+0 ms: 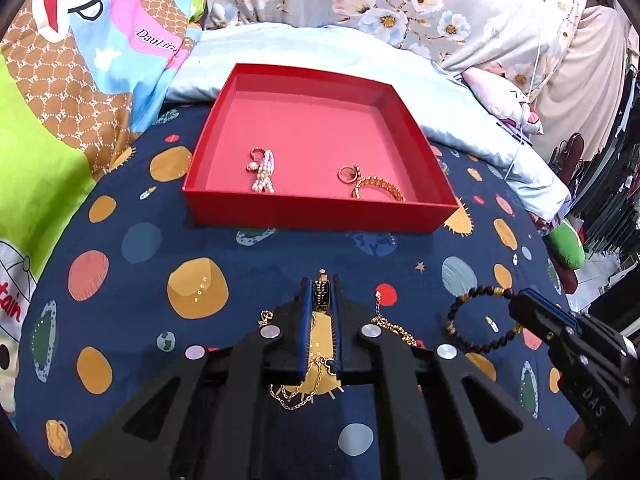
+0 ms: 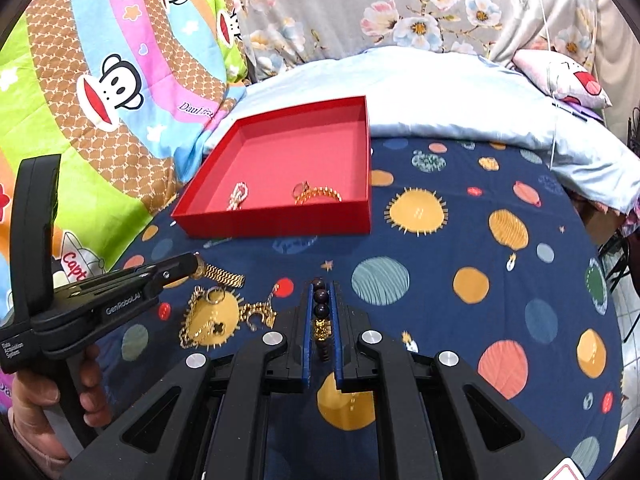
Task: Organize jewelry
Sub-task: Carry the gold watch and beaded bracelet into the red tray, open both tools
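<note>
Navy bedding printed with planets (image 1: 132, 276) covers the bed in the left wrist view, with a cartoon-monkey quilt (image 1: 60, 80) to the left and a pale blue pillow (image 1: 320, 52) behind. A red box (image 1: 320, 212) sits open on the bedding. Inside it lie a pearl bracelet (image 1: 263, 176) with a ring beside it at the left and a gold ring (image 1: 346, 174) touching a gold bead bracelet (image 1: 380, 188) at the right. The left gripper (image 1: 321, 292) is closed on a gold watch (image 1: 321, 294), whose dark face shows between the blue pads. A thin gold chain (image 1: 298, 394) lies on the bedding under the gripper, and another gold chain piece (image 1: 394, 326) lies just right of it. At the right, the right gripper (image 1: 516, 300) pinches a dark bead bracelet (image 1: 476, 320) at its rim.

Seen from the right wrist, the same planet bedding (image 2: 480, 240) spreads out, and the red box (image 2: 280, 224) stands ahead and to the left, holding the pearl bracelet (image 2: 236, 198) and gold bead bracelet (image 2: 320, 196). The right gripper (image 2: 321, 300) is clamped on the dark bead bracelet (image 2: 320, 300), with its beads and a gold charm stacked between the pads. At the left, the left gripper (image 2: 192, 266) grips the gold watch (image 2: 218, 274), whose band trails to the right. A tangle of gold chains (image 2: 224, 314) lies on the bedding between the two grippers. A hand (image 2: 48, 404) holds the left gripper's handle.
</note>
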Motion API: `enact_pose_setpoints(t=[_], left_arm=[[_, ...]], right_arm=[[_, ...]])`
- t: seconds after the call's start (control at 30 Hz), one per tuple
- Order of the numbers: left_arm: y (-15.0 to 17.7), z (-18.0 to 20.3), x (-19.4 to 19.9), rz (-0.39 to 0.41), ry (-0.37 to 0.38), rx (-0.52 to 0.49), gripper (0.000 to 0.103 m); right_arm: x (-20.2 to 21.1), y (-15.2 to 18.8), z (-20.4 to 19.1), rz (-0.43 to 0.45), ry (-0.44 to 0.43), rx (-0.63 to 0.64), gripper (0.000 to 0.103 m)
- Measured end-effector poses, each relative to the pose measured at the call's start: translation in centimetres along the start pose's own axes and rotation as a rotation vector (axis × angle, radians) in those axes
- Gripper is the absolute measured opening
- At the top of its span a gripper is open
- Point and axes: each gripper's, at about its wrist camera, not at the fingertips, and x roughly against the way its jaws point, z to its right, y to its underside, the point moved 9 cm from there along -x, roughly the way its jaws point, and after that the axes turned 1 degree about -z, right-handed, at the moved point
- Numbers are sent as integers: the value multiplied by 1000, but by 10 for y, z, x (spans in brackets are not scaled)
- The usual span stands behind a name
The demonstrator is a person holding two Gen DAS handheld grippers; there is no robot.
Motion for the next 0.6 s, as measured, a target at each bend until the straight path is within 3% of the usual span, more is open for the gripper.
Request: enact_pose_setpoints(t=[0.3,0.6], left_arm=[[-27,5,18,42,16,-20,8],[-83,12,33,122,18,-62,8]], right_arm=[[4,-35,-8,52,-21,41,8],[-4,-94,-14,116,-26,93,8]])
